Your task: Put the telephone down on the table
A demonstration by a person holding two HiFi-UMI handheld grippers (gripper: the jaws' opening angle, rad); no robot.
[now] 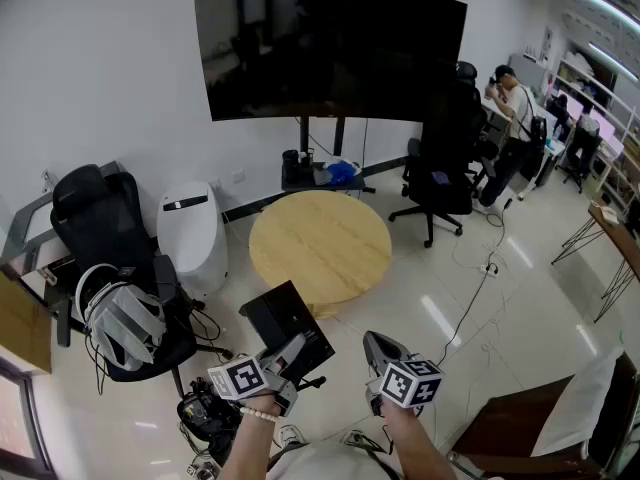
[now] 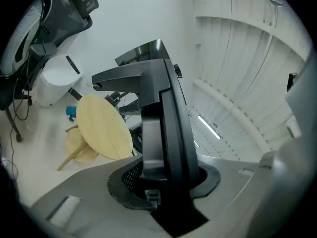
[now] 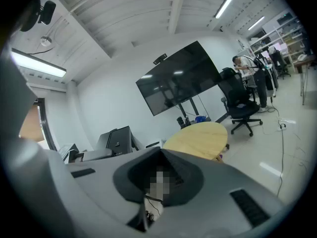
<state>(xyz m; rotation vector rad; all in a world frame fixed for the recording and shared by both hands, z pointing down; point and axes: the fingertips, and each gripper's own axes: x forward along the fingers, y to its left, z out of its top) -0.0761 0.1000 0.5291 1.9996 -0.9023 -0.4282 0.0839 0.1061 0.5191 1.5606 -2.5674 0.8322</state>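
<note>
A black flat telephone [image 1: 288,325] is clamped upright between the jaws of my left gripper [image 1: 290,353], low in the head view, nearer than the round wooden table [image 1: 320,248]. In the left gripper view the telephone [image 2: 163,118] fills the middle, pinched between the grey jaws of the left gripper [image 2: 166,180], with the table [image 2: 101,128] beyond it on the left. My right gripper [image 1: 378,346] hovers just right of the left one, shut, with nothing in it. In the right gripper view its jaws meet, the telephone [image 3: 116,140] shows at the left and the table [image 3: 198,138] ahead.
A large dark screen on a stand [image 1: 330,48] rises behind the table. A white pod-shaped unit [image 1: 190,233] and a black chair with a bag and headphones [image 1: 115,303] stand at the left. Office chairs [image 1: 440,178], people at desks [image 1: 515,108] and a floor cable [image 1: 480,268] are at the right.
</note>
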